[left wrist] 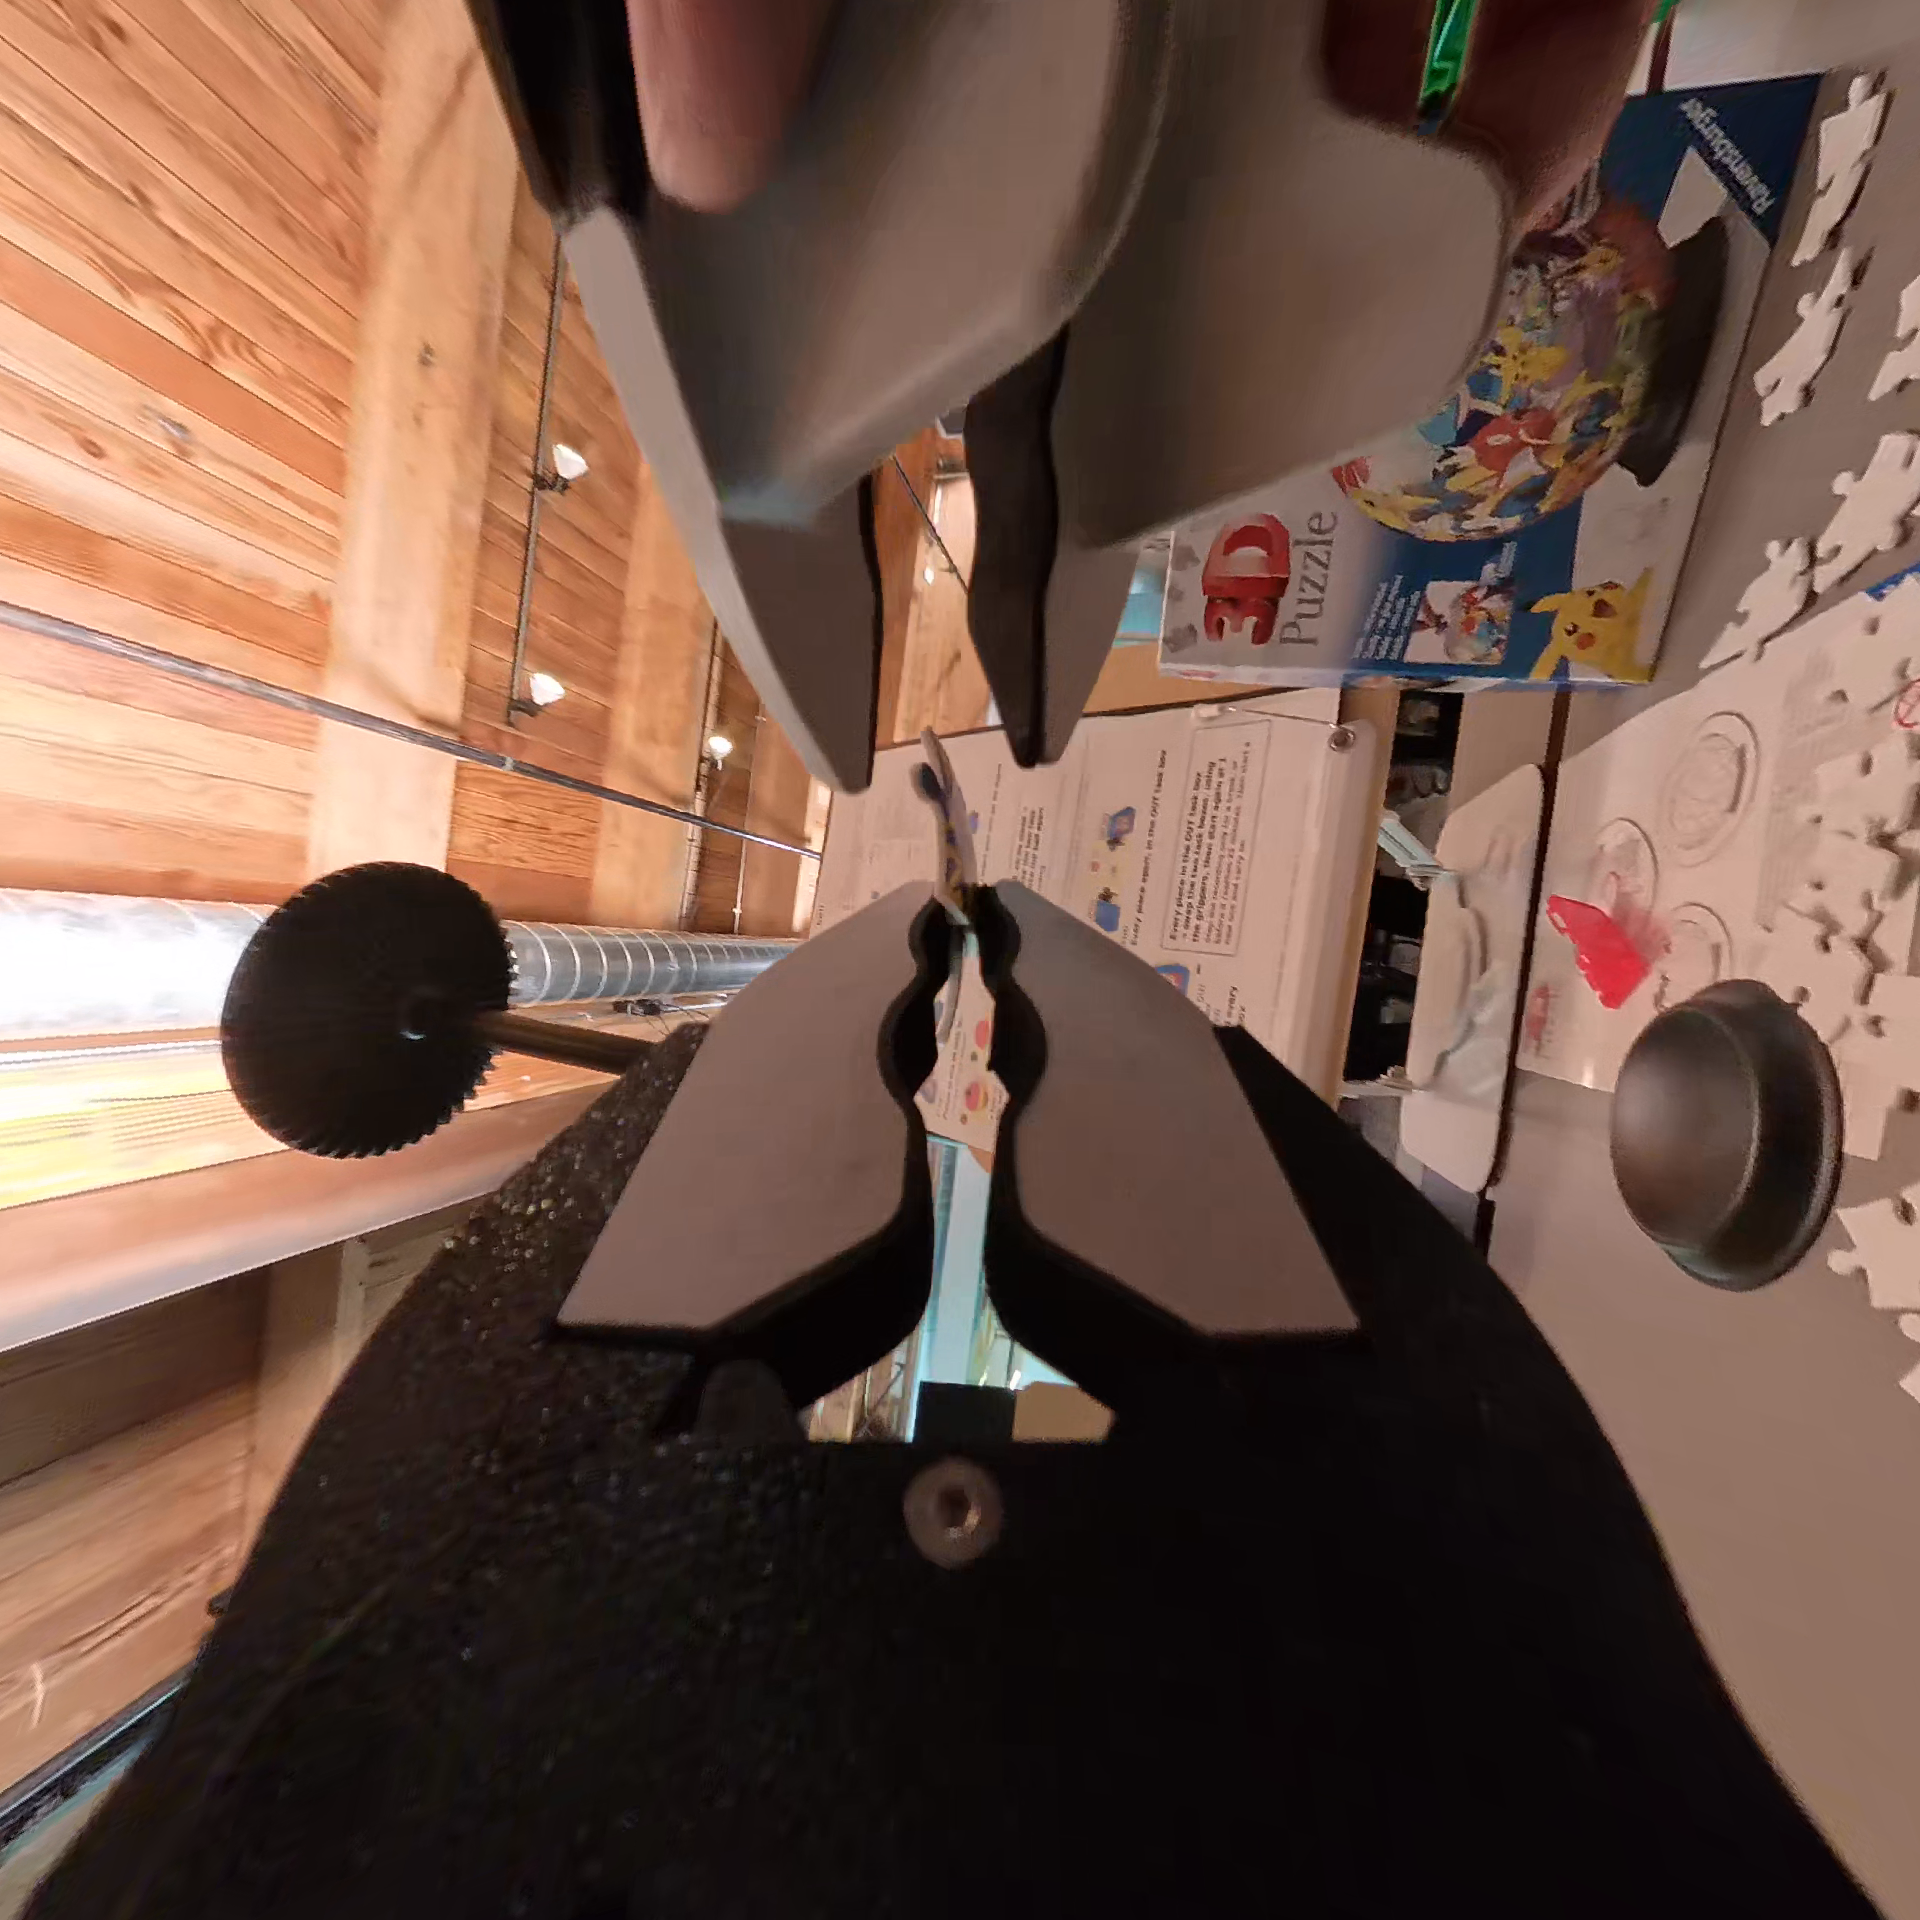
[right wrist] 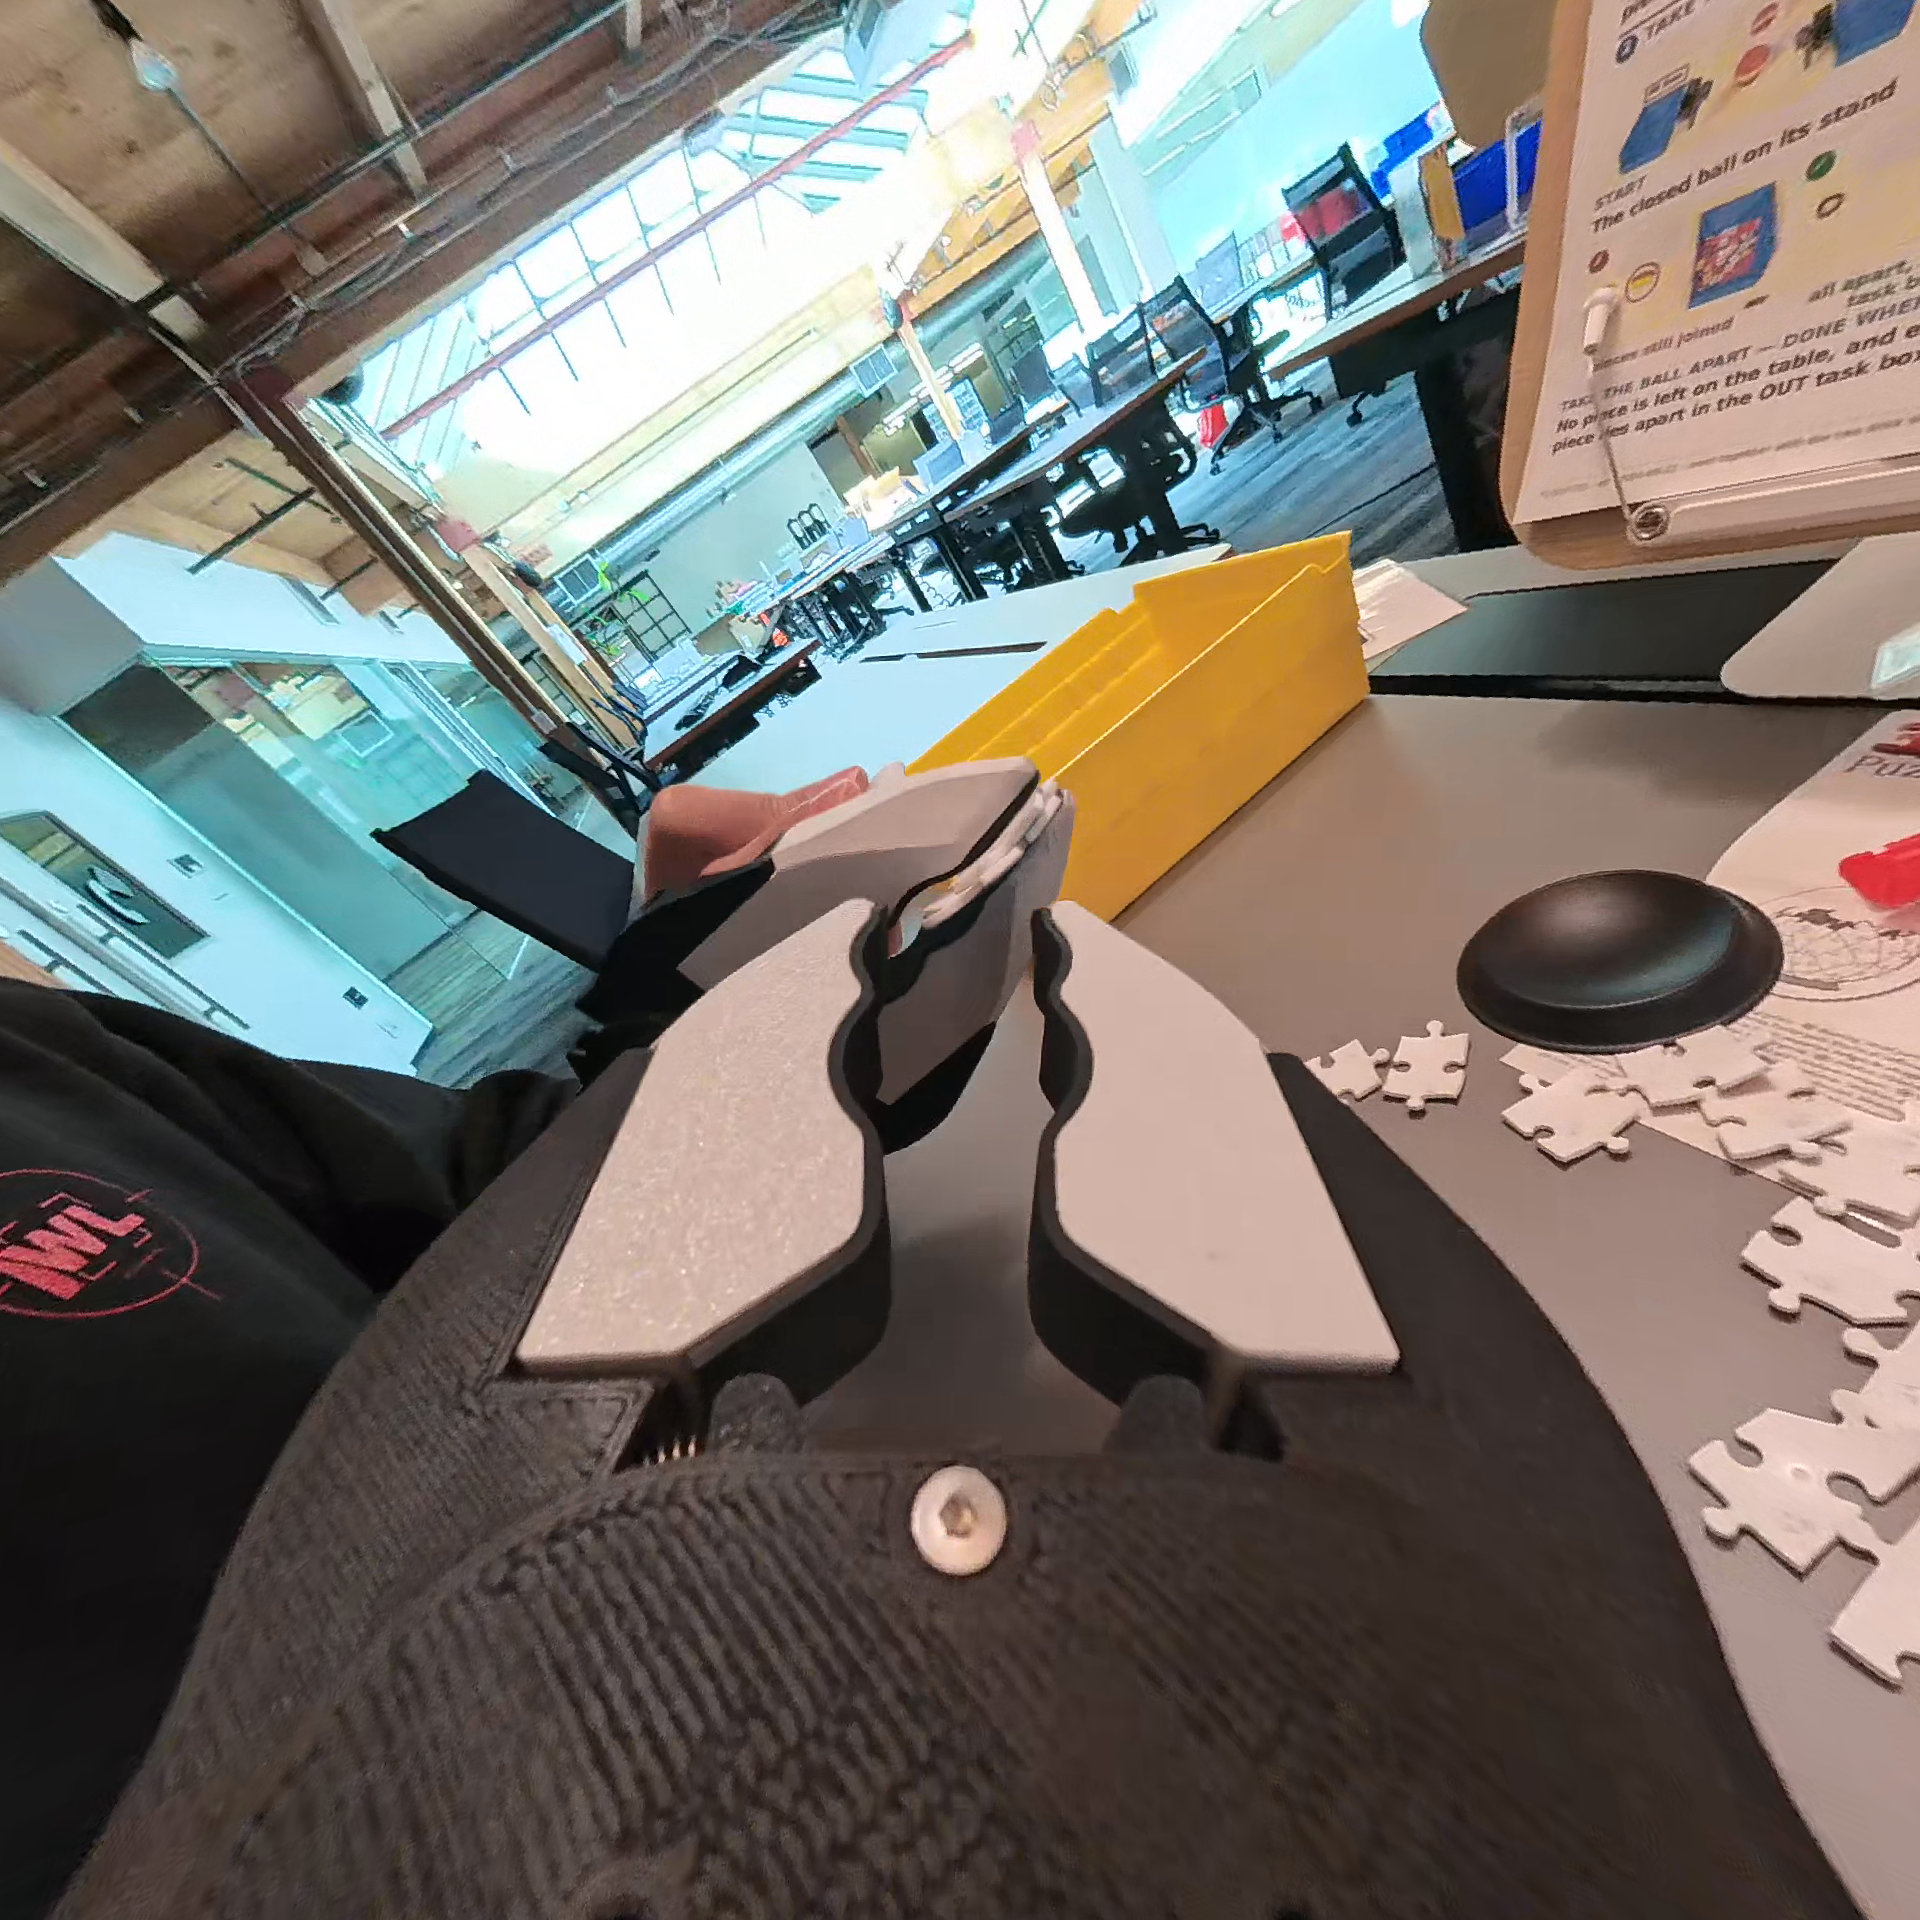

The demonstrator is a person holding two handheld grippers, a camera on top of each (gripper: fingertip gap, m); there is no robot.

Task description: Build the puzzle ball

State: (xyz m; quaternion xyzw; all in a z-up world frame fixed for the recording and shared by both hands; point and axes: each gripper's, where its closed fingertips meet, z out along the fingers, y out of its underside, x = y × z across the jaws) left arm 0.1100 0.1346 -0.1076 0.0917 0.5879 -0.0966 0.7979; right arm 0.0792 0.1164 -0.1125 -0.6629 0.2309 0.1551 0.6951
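1. My left gripper [left wrist: 961, 904] is pinched nearly closed on the edge of a curved strip of joined puzzle pieces [left wrist: 948, 831], printed in blue and yellow on one face and white on the other, held up in the air.
2. My right gripper [left wrist: 940, 769] faces it with its jaws a narrow gap apart, the tips just beside the free end of the strip; I cannot tell whether they touch it.
3. Loose white-backed pieces [right wrist: 1813, 1262] lie scattered on the grey table [right wrist: 1351, 831], some on a printed instruction sheet [right wrist: 1829, 977].
4. The black round stand [right wrist: 1616, 961] sits among them, empty.
5. The puzzle box [left wrist: 1455, 540] stands beyond, showing a colourful ball; it carries a maker's logo and title lettering.
6. A yellow bin [right wrist: 1195, 707] and a lettered instruction board [right wrist: 1745, 270] sit farther back.
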